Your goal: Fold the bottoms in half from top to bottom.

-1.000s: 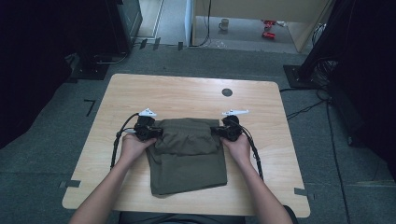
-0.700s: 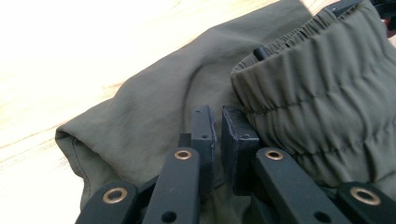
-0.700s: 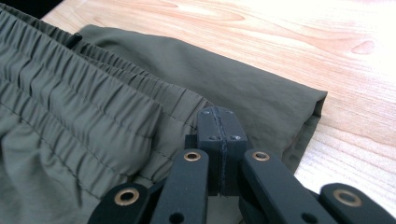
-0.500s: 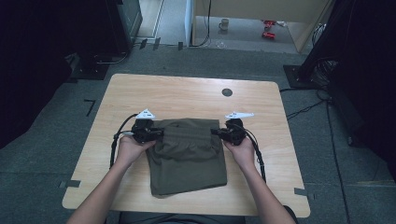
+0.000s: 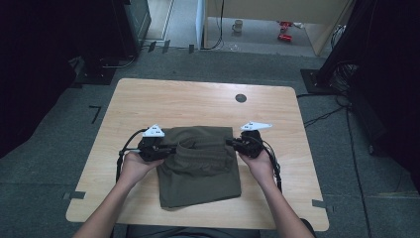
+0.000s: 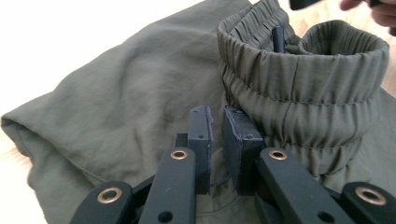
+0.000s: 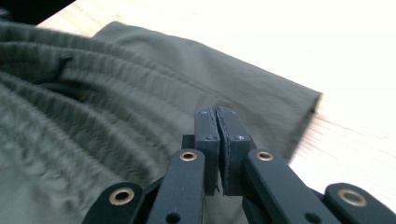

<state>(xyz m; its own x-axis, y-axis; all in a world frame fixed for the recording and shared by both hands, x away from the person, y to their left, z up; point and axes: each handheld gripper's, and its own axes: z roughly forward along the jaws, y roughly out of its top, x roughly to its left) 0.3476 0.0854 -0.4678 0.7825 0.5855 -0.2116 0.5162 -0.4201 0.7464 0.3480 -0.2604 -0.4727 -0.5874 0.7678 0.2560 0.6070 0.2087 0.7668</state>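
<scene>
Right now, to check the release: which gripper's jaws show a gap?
The left gripper: its jaws have just been opening, with nothing between them. The right gripper has them pressed together.

The olive trousers (image 5: 200,168) are matt woven cloth with a gathered elastic waistband (image 6: 303,79). The worktop (image 5: 198,101) is smooth pale wood. Both claws are matt black plastic.

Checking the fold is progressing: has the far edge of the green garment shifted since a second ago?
Yes. The garment's far edge has been pulled back toward the person, away from the dark round spot on the table, leaving more bare wood between.
</scene>
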